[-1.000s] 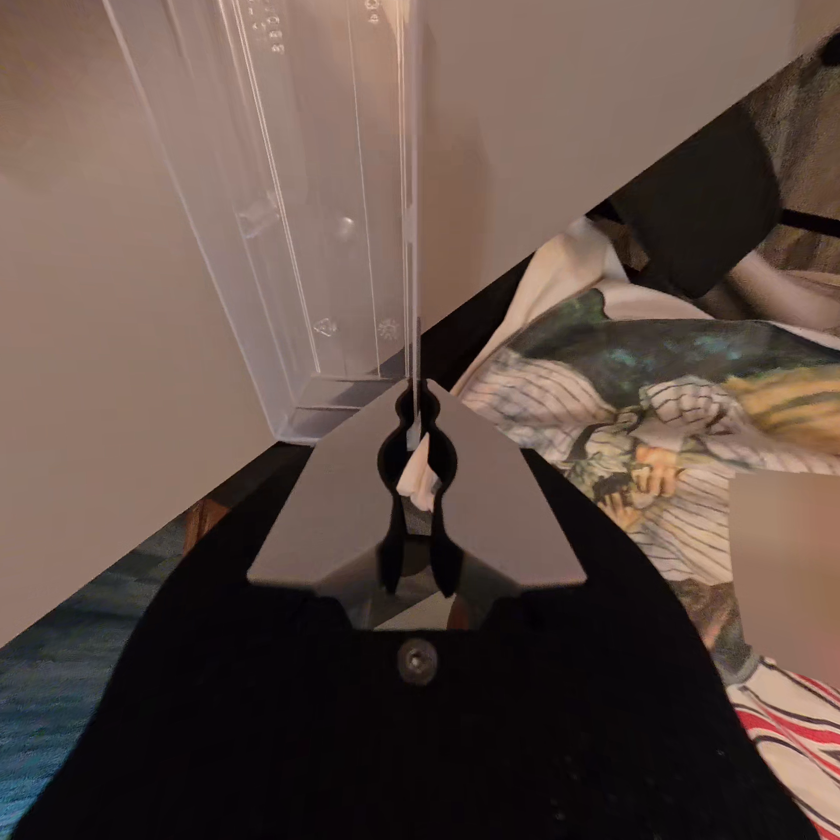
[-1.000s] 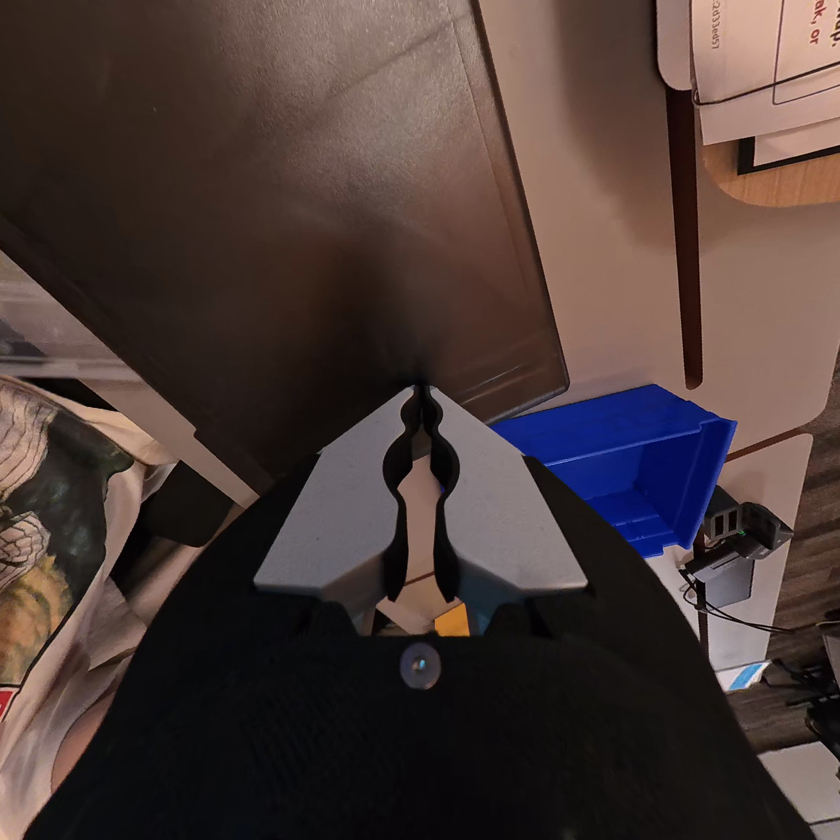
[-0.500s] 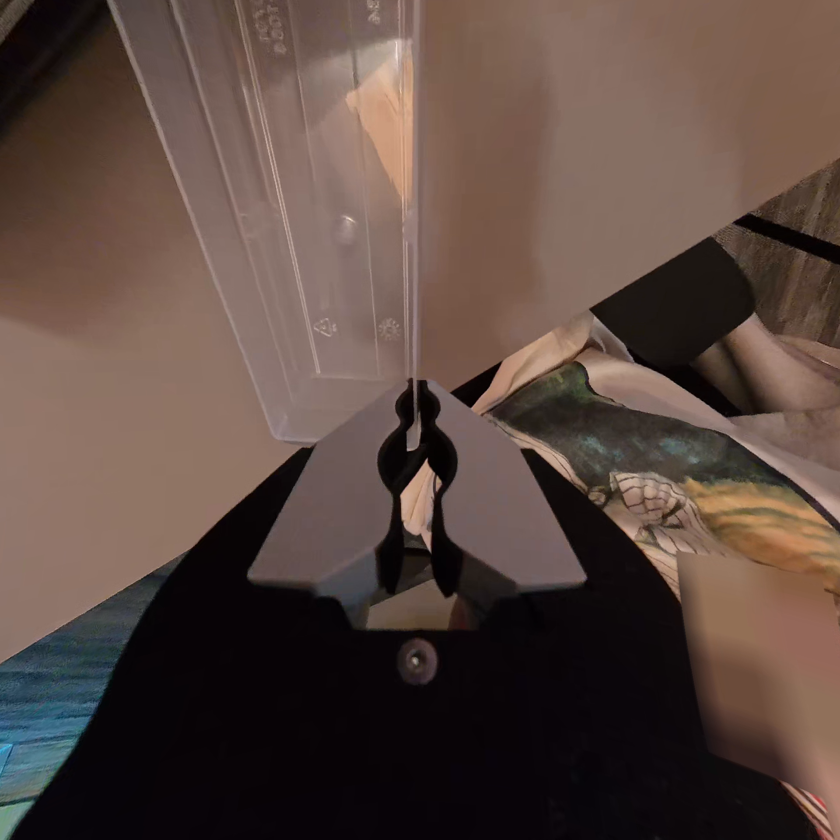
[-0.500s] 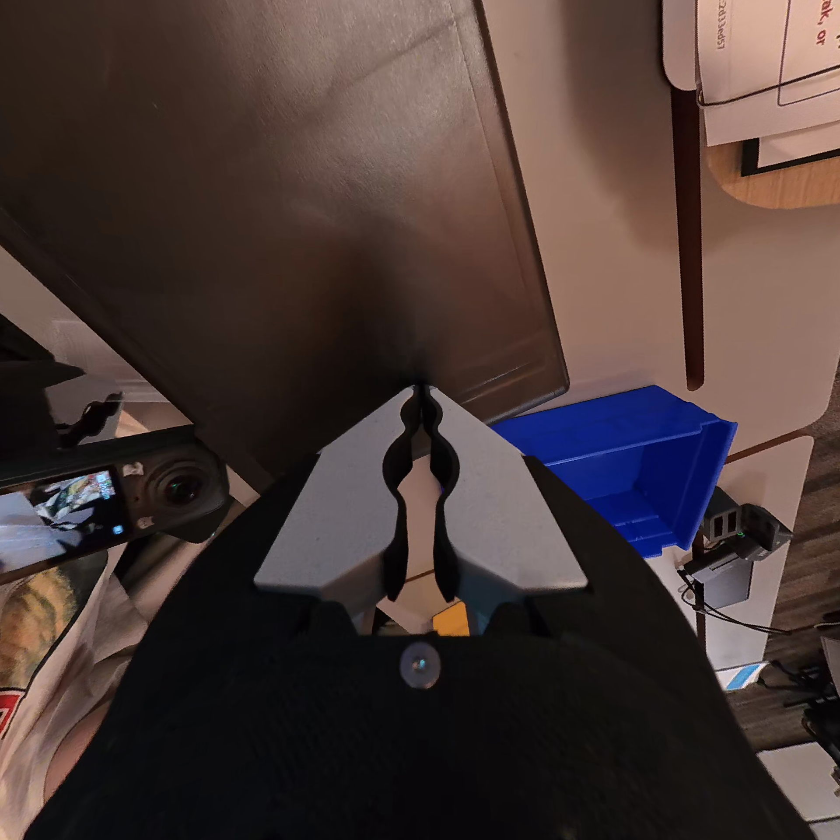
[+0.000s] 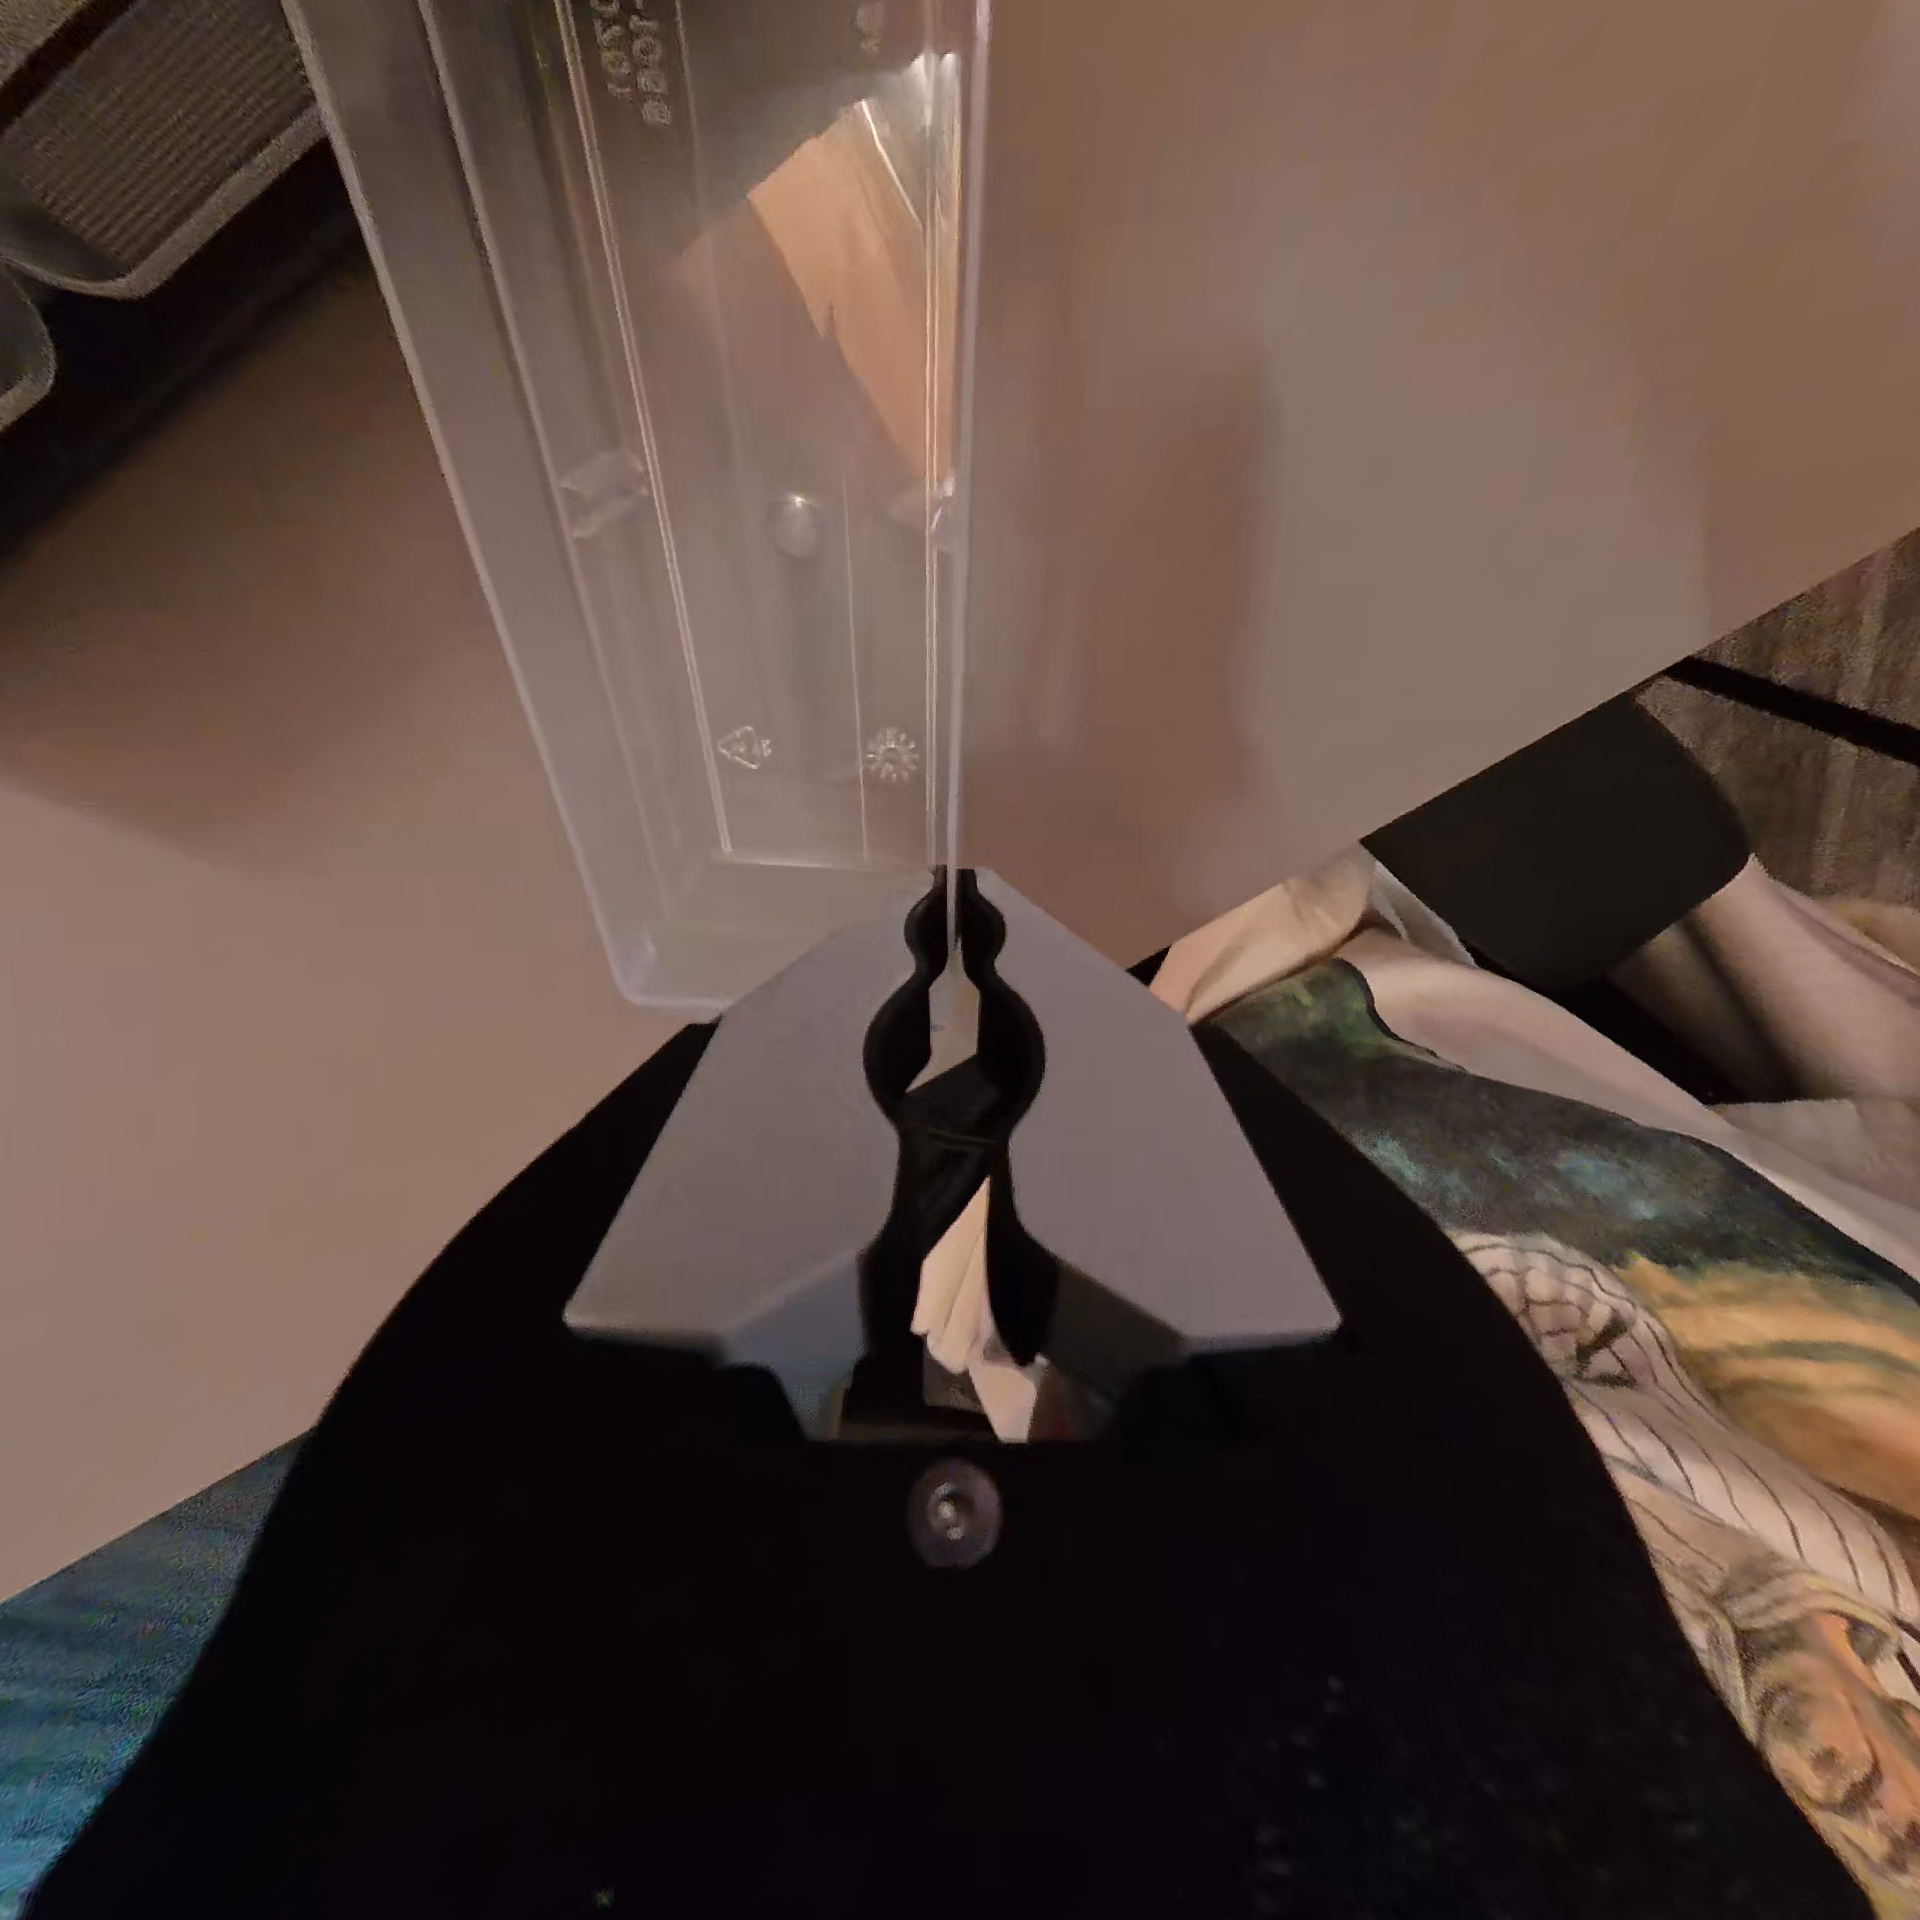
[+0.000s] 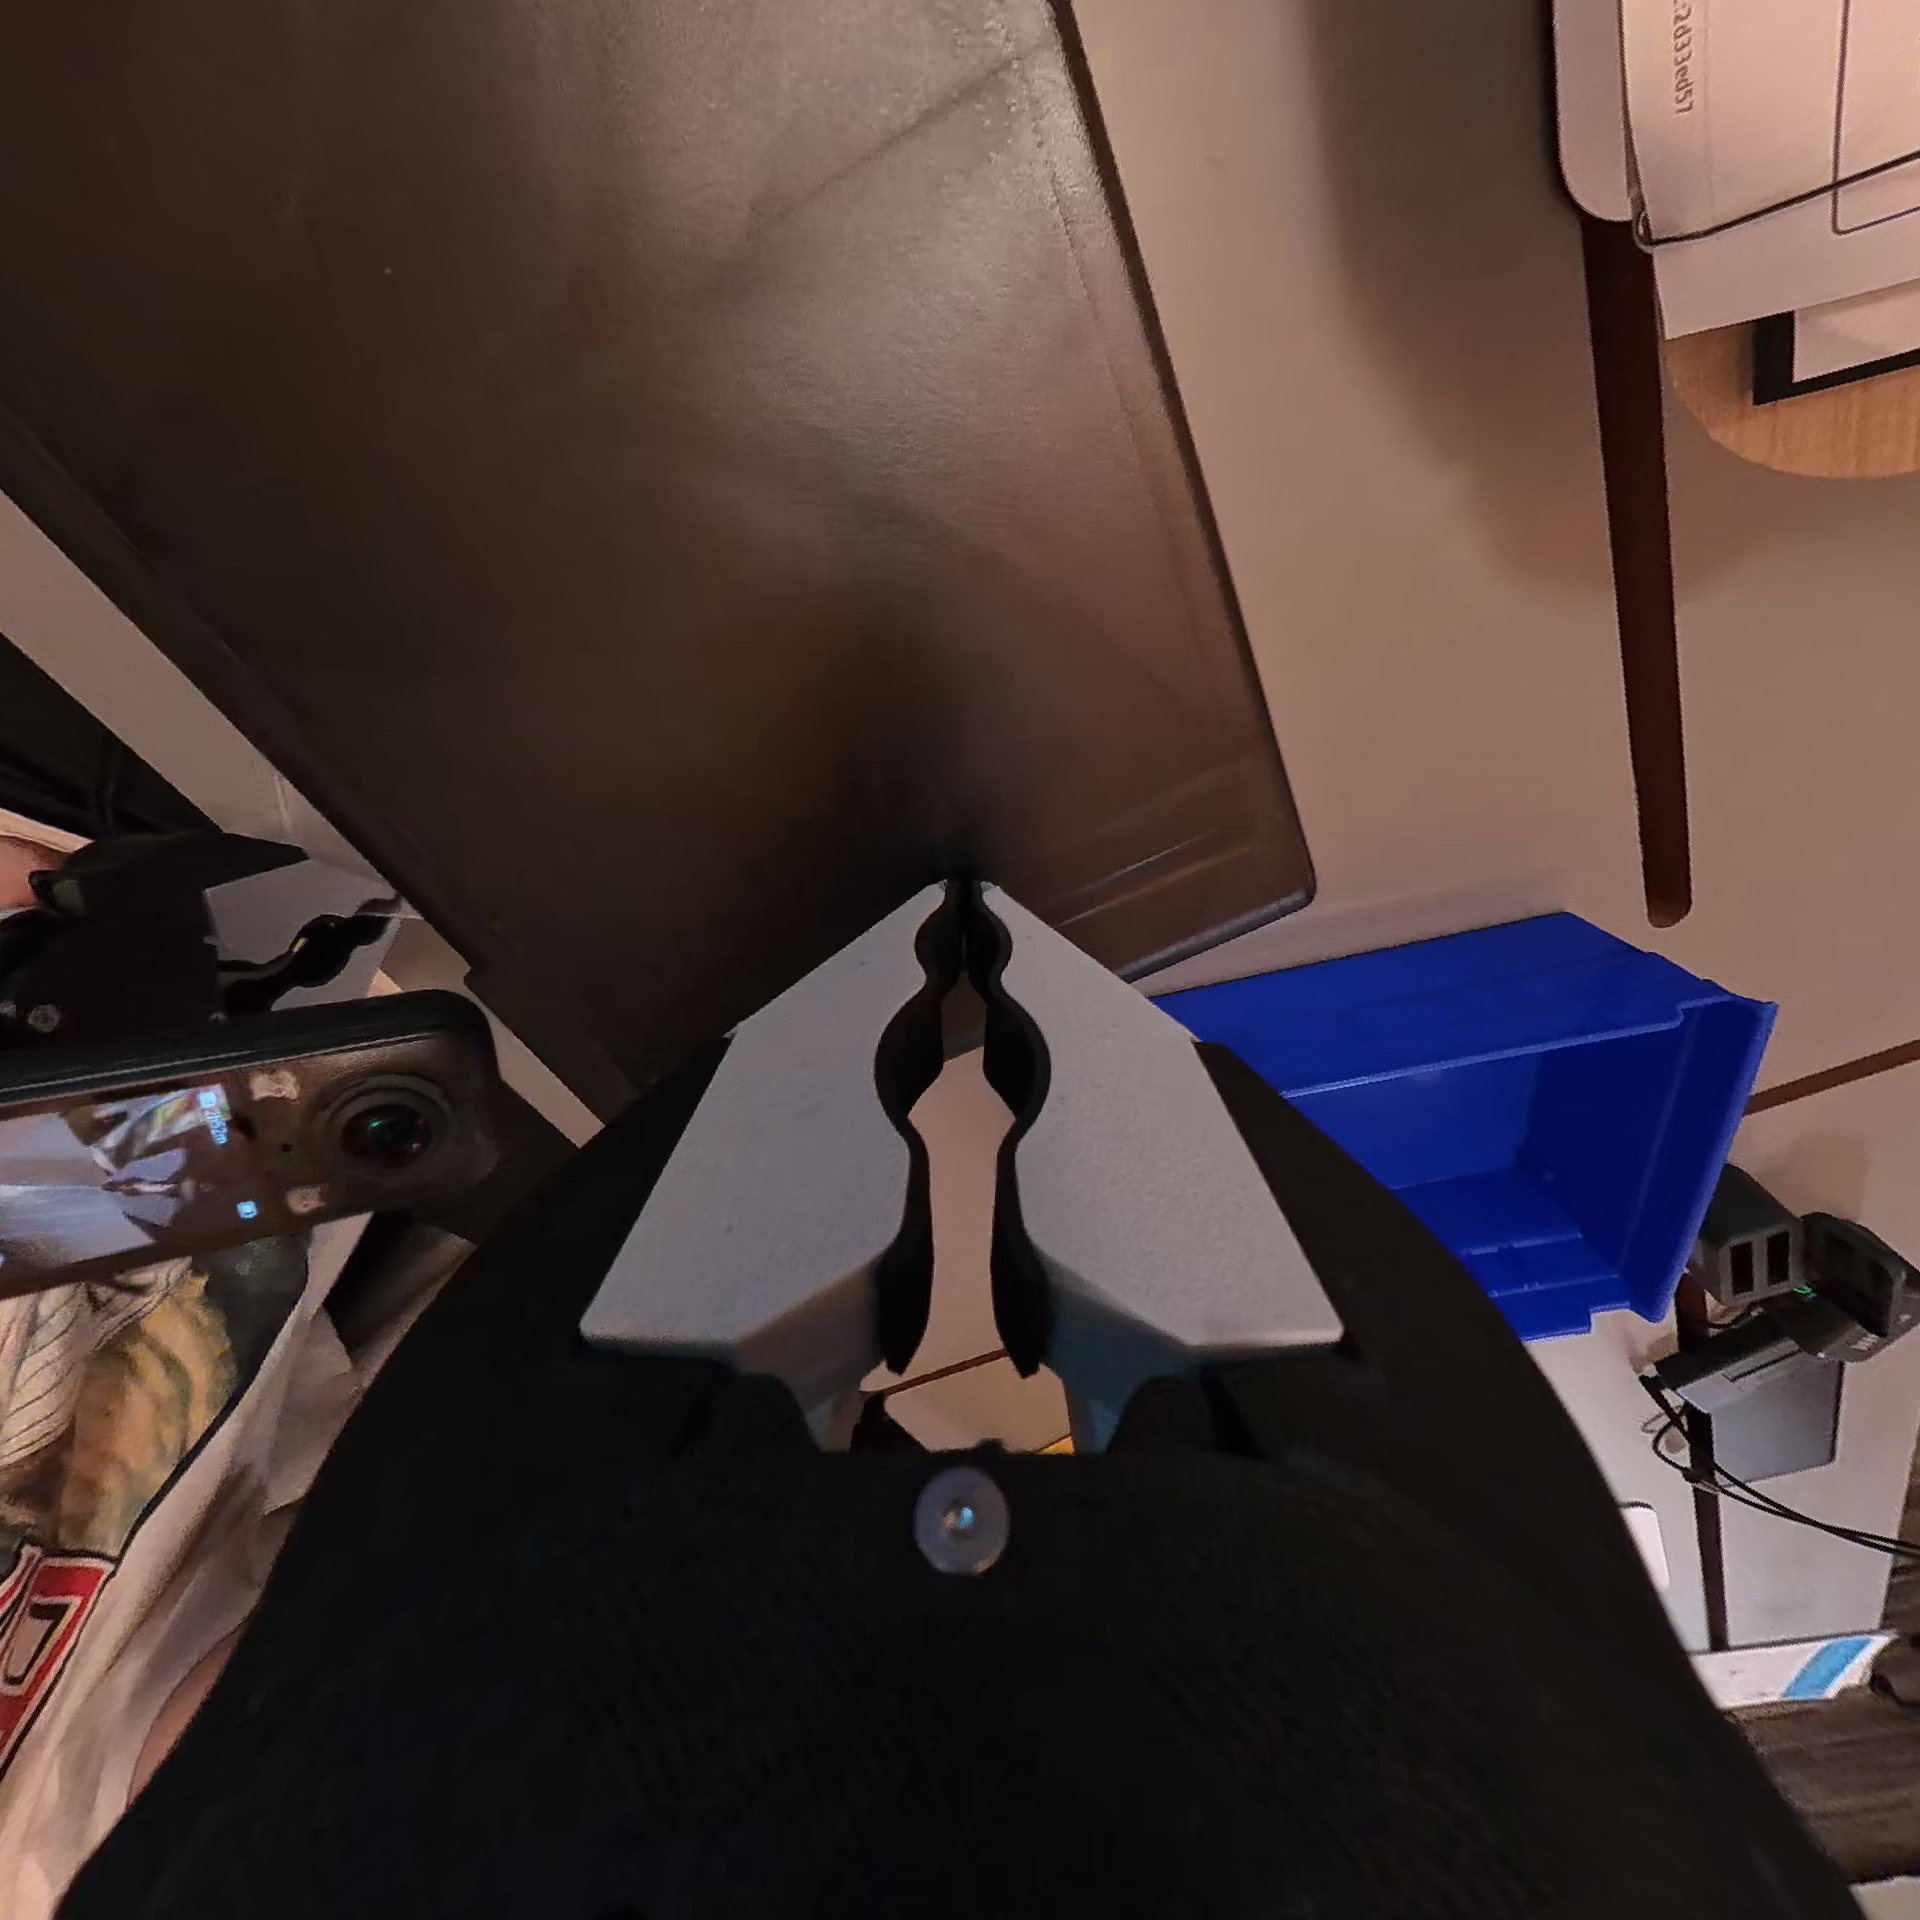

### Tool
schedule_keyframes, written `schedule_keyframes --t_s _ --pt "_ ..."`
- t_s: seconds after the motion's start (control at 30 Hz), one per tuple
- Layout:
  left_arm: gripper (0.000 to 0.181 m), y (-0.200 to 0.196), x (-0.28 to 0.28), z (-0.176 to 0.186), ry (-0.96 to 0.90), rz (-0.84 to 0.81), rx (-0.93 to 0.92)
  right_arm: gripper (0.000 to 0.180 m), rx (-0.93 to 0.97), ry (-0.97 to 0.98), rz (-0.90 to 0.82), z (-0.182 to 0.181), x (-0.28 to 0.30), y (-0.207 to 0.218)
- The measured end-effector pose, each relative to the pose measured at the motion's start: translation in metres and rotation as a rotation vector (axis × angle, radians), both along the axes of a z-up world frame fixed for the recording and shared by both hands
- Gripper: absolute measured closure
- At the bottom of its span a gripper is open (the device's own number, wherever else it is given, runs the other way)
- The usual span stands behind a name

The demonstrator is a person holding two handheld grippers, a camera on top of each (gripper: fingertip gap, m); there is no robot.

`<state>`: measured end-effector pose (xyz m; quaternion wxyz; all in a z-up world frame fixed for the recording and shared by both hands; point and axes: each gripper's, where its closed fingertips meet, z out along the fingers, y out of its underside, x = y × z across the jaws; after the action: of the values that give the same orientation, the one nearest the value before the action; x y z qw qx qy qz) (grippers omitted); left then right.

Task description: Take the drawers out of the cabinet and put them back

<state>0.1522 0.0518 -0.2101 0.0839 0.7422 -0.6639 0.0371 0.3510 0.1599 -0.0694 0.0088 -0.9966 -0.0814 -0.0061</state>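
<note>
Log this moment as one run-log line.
left hand-held gripper: shut on clear drawer wall | right hand-held gripper: shut on dark cabinet edge | blue bin: beside cabinet

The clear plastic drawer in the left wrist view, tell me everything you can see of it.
The clear plastic drawer is a long, narrow, see-through tray with thin walls, rounded corners and small moulded marks on its base. It looks empty. It extends away from the camera, above the pale table. The left gripper is shut on the edge of one thin side wall. Its far end runs out of frame.
</note>
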Motion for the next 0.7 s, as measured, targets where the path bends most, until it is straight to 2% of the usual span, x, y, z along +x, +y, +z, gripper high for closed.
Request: schedule_keyframes --t_s 0.33,0.6,0.7 --pt "0.181 -0.004 0.005 0.005 -0.159 0.033 -0.002 0.180 -0.024 -0.053 0.001 0.000 0.000 0.000" --pt "0.181 -0.002 0.010 0.020 -0.354 -0.071 0.083 0.180 -0.019 -0.048 -0.002 0.000 0.000 0.000" --pt "0.181 -0.007 0.013 0.023 -0.423 -0.081 0.063 0.180 -0.014 -0.048 0.000 0.000 0.000 0.000"
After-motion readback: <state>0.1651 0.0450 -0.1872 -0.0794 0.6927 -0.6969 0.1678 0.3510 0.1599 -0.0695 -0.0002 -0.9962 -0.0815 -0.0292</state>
